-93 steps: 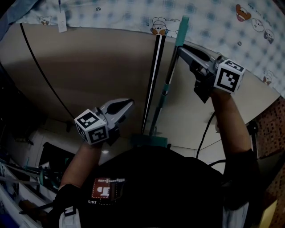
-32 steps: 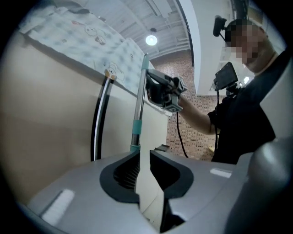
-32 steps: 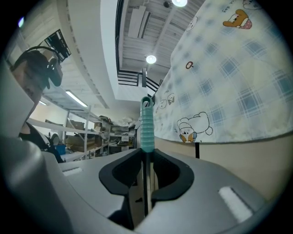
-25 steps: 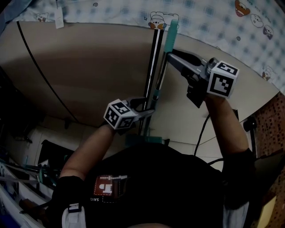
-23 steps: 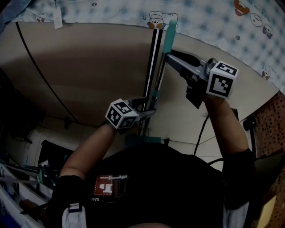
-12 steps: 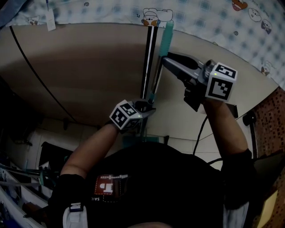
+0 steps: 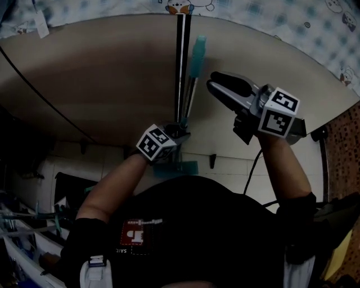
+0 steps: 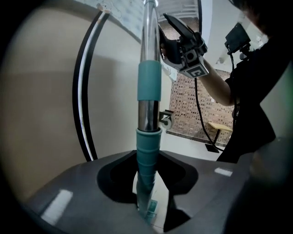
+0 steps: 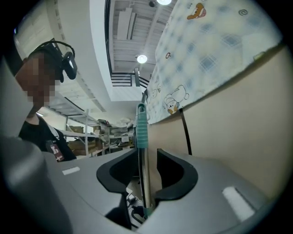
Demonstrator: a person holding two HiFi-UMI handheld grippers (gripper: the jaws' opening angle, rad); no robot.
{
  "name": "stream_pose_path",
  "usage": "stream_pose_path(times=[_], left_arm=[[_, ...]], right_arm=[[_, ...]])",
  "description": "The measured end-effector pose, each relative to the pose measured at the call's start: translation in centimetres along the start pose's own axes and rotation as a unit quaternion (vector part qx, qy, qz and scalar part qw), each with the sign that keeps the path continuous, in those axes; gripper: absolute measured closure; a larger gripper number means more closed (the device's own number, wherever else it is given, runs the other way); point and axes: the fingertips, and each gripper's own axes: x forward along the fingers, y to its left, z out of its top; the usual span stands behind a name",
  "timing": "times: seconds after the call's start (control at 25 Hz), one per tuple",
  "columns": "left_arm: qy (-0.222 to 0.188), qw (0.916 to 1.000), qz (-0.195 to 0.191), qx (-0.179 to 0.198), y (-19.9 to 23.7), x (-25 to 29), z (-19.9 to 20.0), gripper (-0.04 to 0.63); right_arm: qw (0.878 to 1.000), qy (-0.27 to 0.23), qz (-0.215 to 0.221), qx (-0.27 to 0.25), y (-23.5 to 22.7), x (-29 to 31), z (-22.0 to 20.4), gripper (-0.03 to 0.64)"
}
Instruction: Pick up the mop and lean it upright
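The mop stands nearly upright, its teal top grip (image 7: 197,49) against the beige wall and its teal head (image 7: 179,167) low by the floor. My left gripper (image 7: 175,134) is shut on the lower pole, the pads clamping the ribbed teal collar (image 8: 147,153). My right gripper (image 7: 213,81) hangs just right of the upper pole with its jaws opening. In the right gripper view the steel pole (image 9: 143,176) lines up with the gap, and no pad presses on it. The right gripper (image 8: 163,34) also shows beside the pole in the left gripper view.
A black-and-white tube (image 7: 181,62) leans on the wall right beside the mop. A cartoon-print cloth (image 7: 270,16) hangs over the top of the wall. A thin black cable (image 7: 45,93) curves down at left. Shelving with boxes (image 9: 98,137) stands behind.
The right gripper has let go of the upper pole and drawn back to the right, jaws wider. The left gripper closed on the lower pole and stays there. The mop's top has moved toward the wall.
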Motion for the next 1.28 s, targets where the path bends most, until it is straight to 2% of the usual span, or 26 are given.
stream_pose_path(times=[0.24, 0.36, 0.48, 0.68, 0.96, 1.16, 1.28], left_arm=[[0.033, 0.9993, -0.001, -0.018, 2.6, 2.4, -5.2, 0.468], [0.060, 0.9975, -0.009, -0.035, 2.2, 3.0, -9.1, 0.468], [0.080, 0.9956, -0.013, -0.047, 2.3, 4.3, -12.2, 0.469], [0.100, 0.9939, -0.013, -0.044, 3.3, 6.0, -16.0, 0.468], [0.133, 0.9905, -0.027, -0.026, 4.3, 8.8, -21.2, 0.468], [0.146, 0.9885, -0.025, -0.029, 5.5, 10.9, -23.6, 0.469], [0.152, 0.9879, -0.025, -0.019, 6.1, 11.8, -24.6, 0.469]], right_arm=[[0.998, -0.007, -0.032, 0.061, -4.3, -0.4, -6.5, 0.475], [0.995, 0.007, -0.061, 0.075, -4.2, -1.0, -11.6, 0.480], [0.990, 0.015, -0.080, 0.113, -4.6, -2.6, -16.1, 0.480], [0.980, 0.042, -0.114, 0.159, -5.3, -4.7, -21.7, 0.485], [0.967, 0.058, -0.143, 0.203, -6.3, -6.1, -26.4, 0.485], [0.961, 0.066, -0.150, 0.225, -6.9, -7.0, -29.0, 0.486], [0.957, 0.073, -0.151, 0.235, -6.6, -7.2, -30.4, 0.486]])
